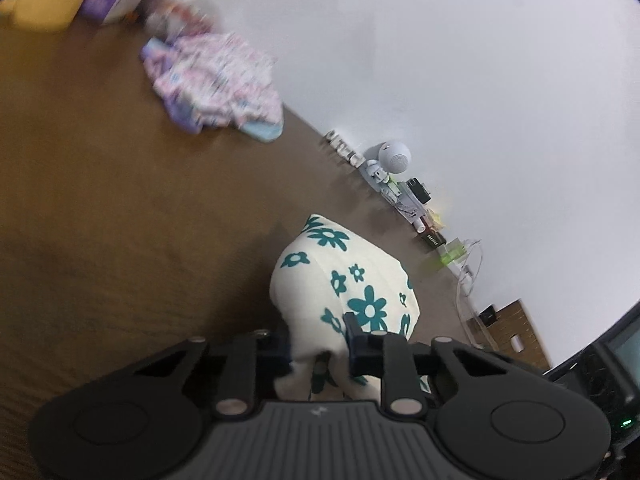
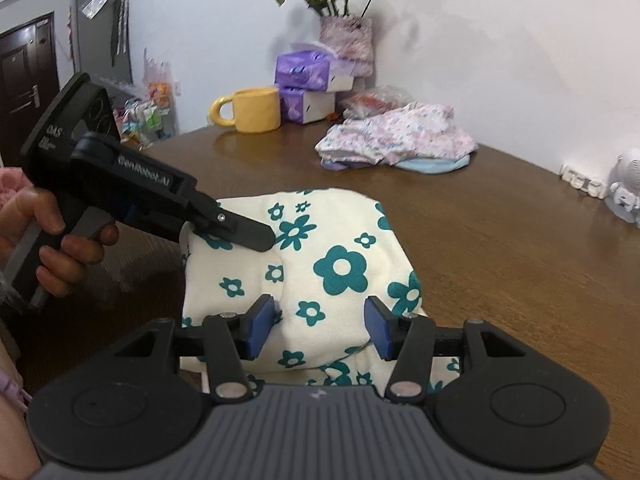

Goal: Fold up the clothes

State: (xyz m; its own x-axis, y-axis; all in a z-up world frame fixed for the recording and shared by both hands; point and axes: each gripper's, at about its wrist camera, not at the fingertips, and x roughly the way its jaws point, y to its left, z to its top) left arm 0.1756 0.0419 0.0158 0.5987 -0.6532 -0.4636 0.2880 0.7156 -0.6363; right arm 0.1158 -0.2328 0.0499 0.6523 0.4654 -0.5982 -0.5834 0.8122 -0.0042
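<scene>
The left claw is clenched on the cream floral garment, lifting a fold. Only the right wrist view shows the right claw released, its pads straddling the cloth near the desk's front edge; folded clothes lie toward the back edge.

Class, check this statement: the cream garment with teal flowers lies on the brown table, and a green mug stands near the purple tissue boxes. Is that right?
One detail is wrong: the mug is yellow, not green, as the right wrist view shows. It does stand near the purple tissue boxes, and the cream garment with teal flowers lies on the brown table.
</scene>
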